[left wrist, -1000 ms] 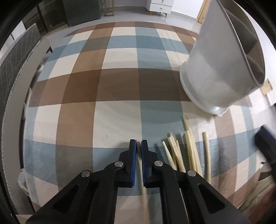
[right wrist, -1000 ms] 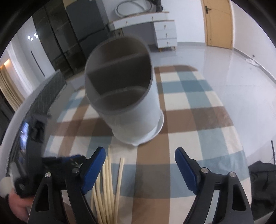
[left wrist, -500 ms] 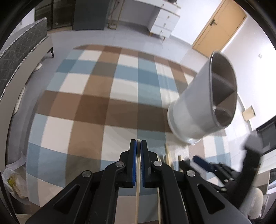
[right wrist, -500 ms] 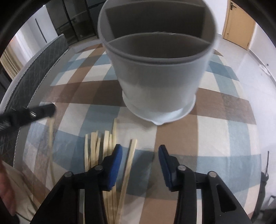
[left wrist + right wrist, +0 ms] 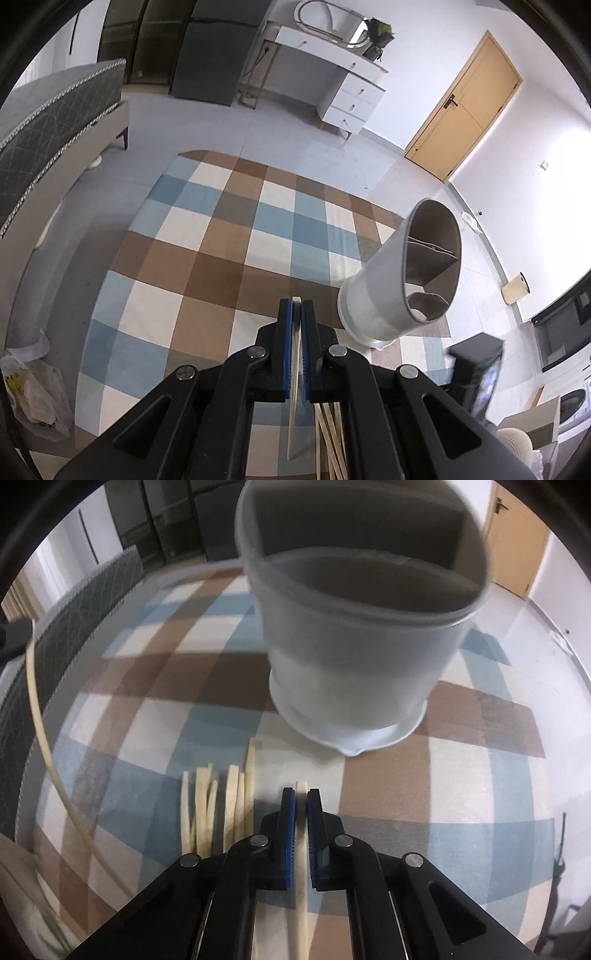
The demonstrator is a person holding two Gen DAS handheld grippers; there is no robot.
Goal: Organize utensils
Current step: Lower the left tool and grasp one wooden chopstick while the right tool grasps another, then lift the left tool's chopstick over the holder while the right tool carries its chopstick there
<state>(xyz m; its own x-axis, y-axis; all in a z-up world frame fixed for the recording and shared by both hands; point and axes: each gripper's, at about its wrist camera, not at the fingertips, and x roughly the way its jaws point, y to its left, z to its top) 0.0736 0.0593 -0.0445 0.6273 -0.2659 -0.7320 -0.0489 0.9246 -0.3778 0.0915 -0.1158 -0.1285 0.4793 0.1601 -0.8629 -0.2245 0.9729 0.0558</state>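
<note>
Chopsticks: one (image 5: 294, 387) is clamped between the closed pads of the left gripper (image 5: 296, 314) and carried above the cloth; another (image 5: 302, 834) is pinched by the right gripper (image 5: 302, 805), jaws closed on it, low at the cloth
Loose pile: several chopsticks (image 5: 218, 805) are left lying on the checked cloth (image 5: 461, 812), just beside the right gripper
Holder: the grey divided holder (image 5: 354, 635) is seen upright beyond the pile; no chopstick is visible inside it
Progress: judged early; two are gripped, none stowed, the pile is left to be sorted

Pale wooden chopsticks (image 5: 236, 805), a grey-white holder (image 5: 354, 672), a blue-brown-cream checked cloth (image 5: 207, 258)
</note>
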